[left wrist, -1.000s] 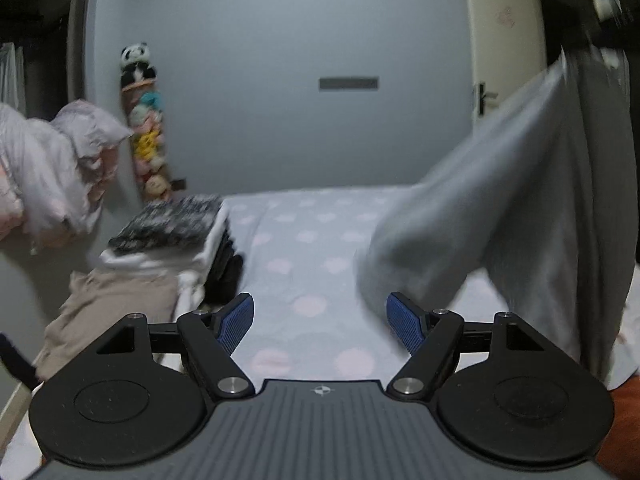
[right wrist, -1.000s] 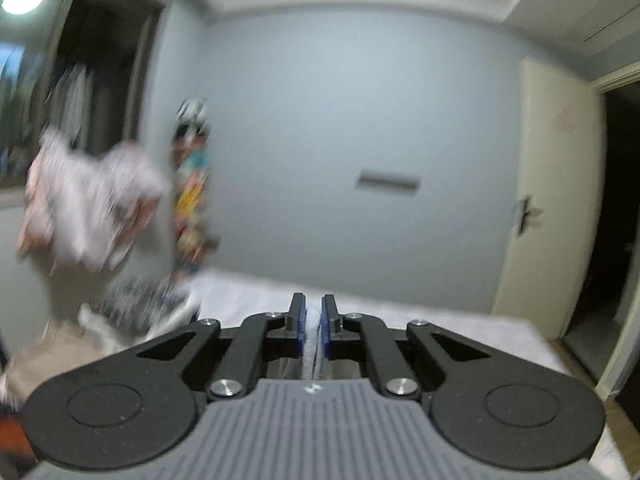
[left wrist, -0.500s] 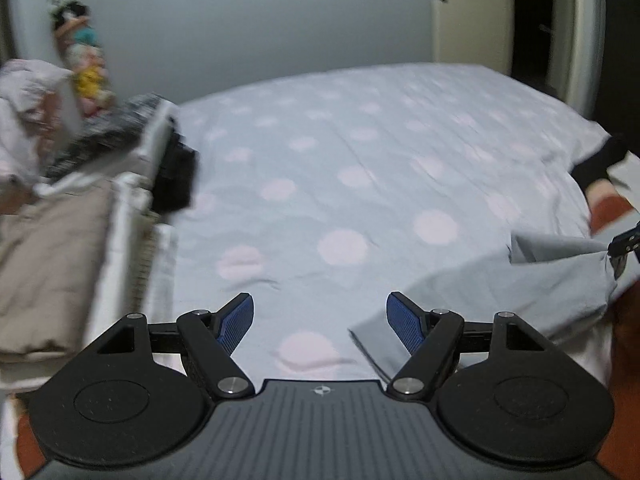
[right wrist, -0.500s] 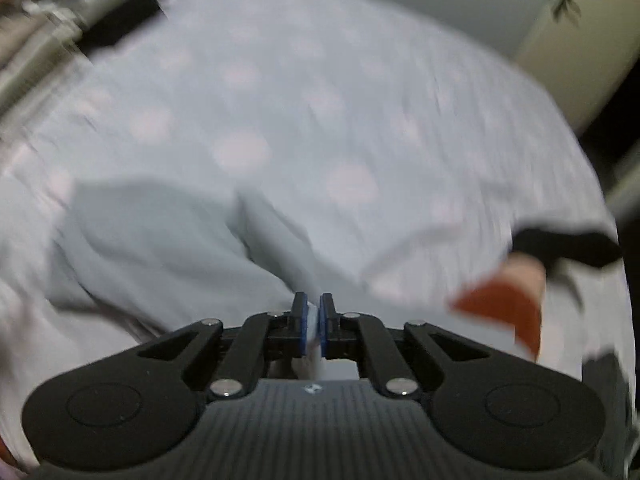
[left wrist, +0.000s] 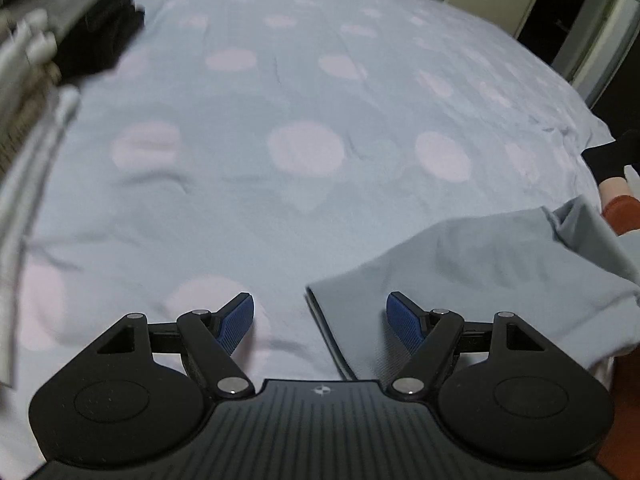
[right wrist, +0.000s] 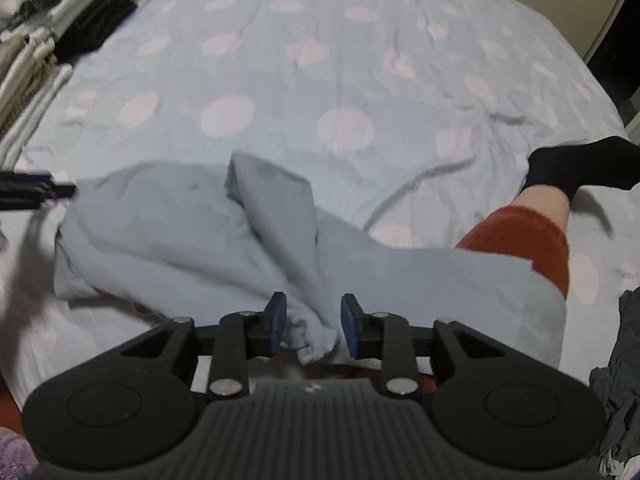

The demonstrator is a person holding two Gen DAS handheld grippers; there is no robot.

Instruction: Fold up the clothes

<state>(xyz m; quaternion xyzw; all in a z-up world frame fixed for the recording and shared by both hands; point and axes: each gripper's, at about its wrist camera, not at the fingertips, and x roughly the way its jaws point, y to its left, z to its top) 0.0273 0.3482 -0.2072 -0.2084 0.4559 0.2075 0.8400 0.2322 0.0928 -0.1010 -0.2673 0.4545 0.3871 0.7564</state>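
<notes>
A light grey-blue garment (right wrist: pixel 192 232) lies crumpled on the near edge of the bed, with a raised fold in its middle. In the left wrist view the garment (left wrist: pixel 500 264) lies at the right with a straight edge reaching between the fingers. My left gripper (left wrist: pixel 320 318) is open and empty just above that edge. My right gripper (right wrist: pixel 312 324) is partly open, its jaws standing either side of a bunched end of the garment without pressing it. The left gripper's tip (right wrist: pixel 28 190) shows at the left edge of the right wrist view.
The bed has a pale blue sheet with pink dots (right wrist: pixel 344 128). A stack of folded clothes (right wrist: pixel 60 20) sits at the far left, also in the left wrist view (left wrist: pixel 52 32). A person's leg in orange trouser and black sock (right wrist: pixel 560 184) rests at the right. Dark clothes (right wrist: pixel 620 380) lie at the right edge.
The garment was held up in the air and now lies on the bed. My right gripper has opened and let go of it. Both grippers have tilted down toward the bed.
</notes>
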